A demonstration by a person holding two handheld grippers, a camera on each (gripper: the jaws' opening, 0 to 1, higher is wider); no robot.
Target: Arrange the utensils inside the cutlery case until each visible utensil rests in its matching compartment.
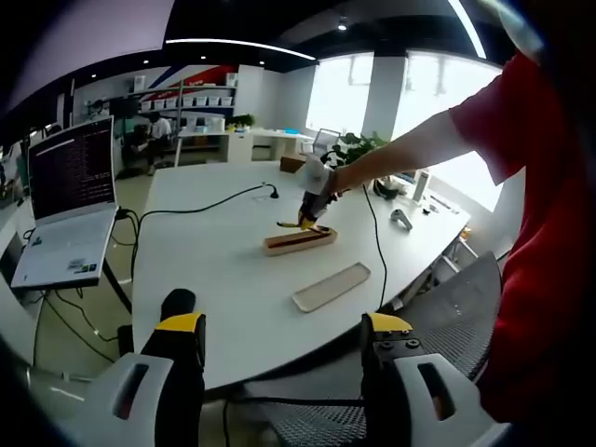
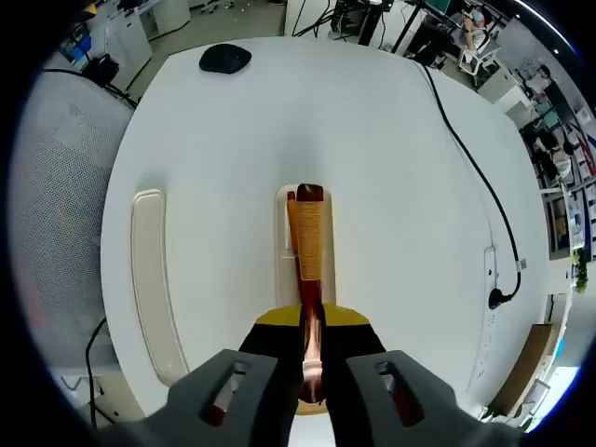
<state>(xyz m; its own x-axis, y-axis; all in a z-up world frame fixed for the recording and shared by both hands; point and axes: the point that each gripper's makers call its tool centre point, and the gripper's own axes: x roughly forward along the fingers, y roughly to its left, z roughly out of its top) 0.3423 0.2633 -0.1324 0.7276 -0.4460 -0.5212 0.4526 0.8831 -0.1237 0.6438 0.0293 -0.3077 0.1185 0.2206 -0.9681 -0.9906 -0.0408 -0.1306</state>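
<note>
One utensil [image 2: 308, 270], copper-coloured, is being clamped between the right gripper's [image 2: 312, 358] jaws, lying over the single case [image 2: 282, 233] straight ahead. One lid [image 2: 154, 279] is resting left of those jaws. The left gripper's [image 1: 284, 340] jaws are standing apart, well short of the case.

White table, few things on it

The white table [image 2: 233, 121] carried a cutlery case [image 2: 283, 233] near its middle and a beige lid [image 2: 149, 270] just left of it — apart, lying parallel. A black mouse [image 2: 225, 58] sat at the far edge — a black cable [image 2: 475, 168] ran along the right.
</note>
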